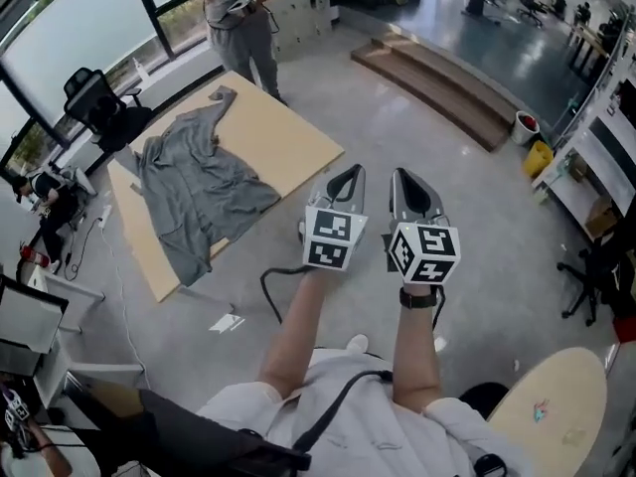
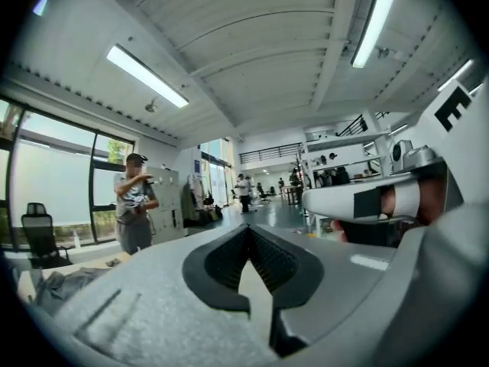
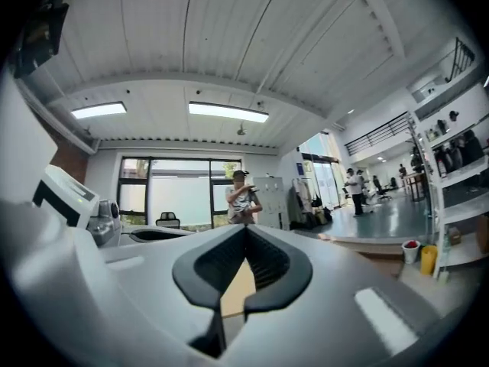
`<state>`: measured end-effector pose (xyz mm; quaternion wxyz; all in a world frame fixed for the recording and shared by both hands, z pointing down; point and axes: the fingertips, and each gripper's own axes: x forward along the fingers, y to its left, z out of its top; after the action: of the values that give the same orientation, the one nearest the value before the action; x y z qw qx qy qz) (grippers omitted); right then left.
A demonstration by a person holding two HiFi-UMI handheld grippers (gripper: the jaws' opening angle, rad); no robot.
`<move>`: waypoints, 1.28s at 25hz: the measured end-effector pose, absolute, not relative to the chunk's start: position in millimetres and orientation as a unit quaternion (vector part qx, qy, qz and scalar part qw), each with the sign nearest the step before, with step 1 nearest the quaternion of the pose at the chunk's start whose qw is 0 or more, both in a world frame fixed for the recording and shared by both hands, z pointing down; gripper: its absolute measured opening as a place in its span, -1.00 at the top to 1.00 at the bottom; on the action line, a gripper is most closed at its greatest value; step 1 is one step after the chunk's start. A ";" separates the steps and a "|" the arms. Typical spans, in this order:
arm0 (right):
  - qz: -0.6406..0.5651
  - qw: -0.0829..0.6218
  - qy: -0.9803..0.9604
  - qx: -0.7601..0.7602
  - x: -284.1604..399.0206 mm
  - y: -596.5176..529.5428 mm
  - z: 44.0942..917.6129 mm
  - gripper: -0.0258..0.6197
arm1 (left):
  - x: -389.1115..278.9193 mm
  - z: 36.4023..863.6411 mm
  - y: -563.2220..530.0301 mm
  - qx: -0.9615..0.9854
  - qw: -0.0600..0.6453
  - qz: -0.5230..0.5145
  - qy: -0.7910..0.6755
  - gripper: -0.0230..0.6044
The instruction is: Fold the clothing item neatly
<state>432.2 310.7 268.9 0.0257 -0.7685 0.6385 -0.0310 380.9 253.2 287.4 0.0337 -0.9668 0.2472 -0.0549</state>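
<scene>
A grey garment (image 1: pixel 194 192) lies spread and rumpled on a flat tan board (image 1: pixel 288 137) at the left of the head view; a corner of the garment (image 2: pixel 57 285) shows low in the left gripper view. My left gripper (image 1: pixel 347 175) and right gripper (image 1: pixel 407 179) are held side by side in the air to the right of the board, pointing level, well apart from the garment. Both are shut with nothing between the jaws. In the left gripper view my left gripper (image 2: pixel 246 228) has its tips touching; the same holds for my right gripper (image 3: pixel 246 229) in its own view.
A person (image 1: pixel 238 18) stands at the board's far end. An office chair (image 1: pixel 94 97) and clutter sit at the left, wooden steps (image 1: pixel 437 87) at the far right, a round table (image 1: pixel 556 405) at the lower right. A black cable (image 1: pixel 270 291) trails on the grey floor.
</scene>
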 end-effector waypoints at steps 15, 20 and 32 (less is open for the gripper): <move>-0.040 -0.076 0.845 -0.528 87.0 248.5 302.3 0.90 | -0.4 315.3 211.3 -0.840 -0.067 -0.025 0.538 0.93; -0.041 -0.101 0.864 -0.492 41.5 258.1 319.7 0.90 | -45.8 339.1 231.5 -0.826 -0.089 -0.038 0.555 0.93; -0.037 -0.081 0.924 -0.372 -9.1 191.4 324.1 0.90 | -59.7 327.3 177.4 -0.785 -0.065 -0.021 0.616 0.93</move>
<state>-9.1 191.4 324.1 -0.0813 -0.3722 0.9238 -0.0373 -59.7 177.4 327.3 -0.0654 -0.7847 0.6161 -0.0214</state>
